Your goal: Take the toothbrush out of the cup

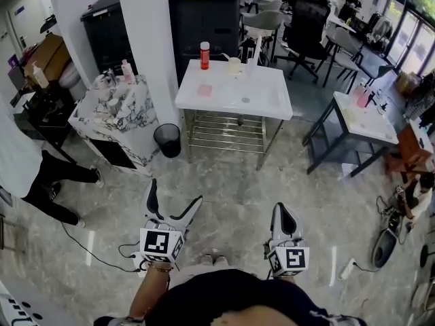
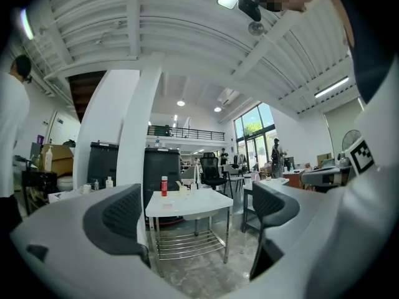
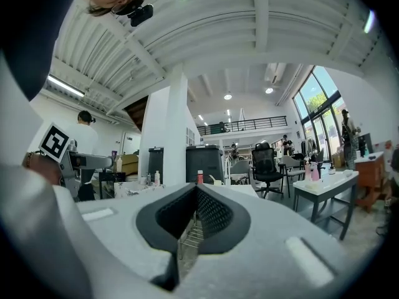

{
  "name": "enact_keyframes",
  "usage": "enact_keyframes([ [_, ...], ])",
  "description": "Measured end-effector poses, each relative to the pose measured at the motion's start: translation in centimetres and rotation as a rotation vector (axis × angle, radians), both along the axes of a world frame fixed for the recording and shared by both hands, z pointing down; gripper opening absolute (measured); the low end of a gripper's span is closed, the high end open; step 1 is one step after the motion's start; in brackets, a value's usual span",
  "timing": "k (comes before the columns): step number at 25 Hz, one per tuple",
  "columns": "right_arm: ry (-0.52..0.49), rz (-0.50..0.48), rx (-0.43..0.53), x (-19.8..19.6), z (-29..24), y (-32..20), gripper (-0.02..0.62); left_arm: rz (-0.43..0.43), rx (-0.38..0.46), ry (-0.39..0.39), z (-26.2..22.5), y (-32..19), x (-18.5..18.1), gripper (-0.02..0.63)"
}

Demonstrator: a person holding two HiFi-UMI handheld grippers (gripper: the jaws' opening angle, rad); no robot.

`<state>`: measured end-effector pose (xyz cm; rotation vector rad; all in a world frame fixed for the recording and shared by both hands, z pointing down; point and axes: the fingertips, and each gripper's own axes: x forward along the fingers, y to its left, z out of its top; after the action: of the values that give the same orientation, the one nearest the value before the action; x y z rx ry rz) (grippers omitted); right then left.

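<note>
A pale cup (image 1: 234, 64) stands at the back of a white sink table (image 1: 265, 100), far ahead of me; a thin toothbrush handle (image 1: 228, 58) leans out of it to the left. A red bottle (image 1: 204, 55) stands left of the cup. Low over the floor, well short of the table, my left gripper (image 1: 175, 192) is open with nothing between its jaws. My right gripper (image 1: 283, 208) is shut and empty beside it. In the left gripper view the table (image 2: 199, 205), bottle (image 2: 164, 185) and cup (image 2: 182, 190) show small between the spread jaws. The right gripper view shows the bottle (image 3: 200, 177) above the closed jaws.
A marble-patterned counter (image 1: 136, 124) with small bottles stands left of the table, with a black bin (image 1: 167, 140) between them. A white pillar (image 1: 153, 39) and black cabinets (image 1: 204, 19) rise behind. A white desk (image 1: 370, 131), office chairs (image 1: 306, 29) and floor cables lie to the right; a person (image 1: 41, 175) stands at the left.
</note>
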<state>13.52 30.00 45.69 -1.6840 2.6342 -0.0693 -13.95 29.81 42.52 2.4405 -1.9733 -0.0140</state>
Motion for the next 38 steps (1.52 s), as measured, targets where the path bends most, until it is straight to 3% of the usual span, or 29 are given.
enact_keyframes([
  [5,0.000,0.006,-0.011,0.4,0.4,0.2,0.002,0.009,-0.024,0.008,0.7,-0.3,0.9,0.555],
  [16,-0.003,0.001,-0.025,1.4,0.8,-0.9,0.002,-0.037,-0.044,0.035,1.1,-1.5,0.7,0.555],
  [31,0.007,-0.085,-0.026,2.5,1.6,-4.3,0.002,-0.071,-0.087,0.026,3.4,-3.2,2.5,0.555],
  [38,0.000,-0.068,-0.048,3.1,2.9,-7.2,0.002,-0.076,-0.097,0.004,3.7,-6.7,2.4,0.555],
])
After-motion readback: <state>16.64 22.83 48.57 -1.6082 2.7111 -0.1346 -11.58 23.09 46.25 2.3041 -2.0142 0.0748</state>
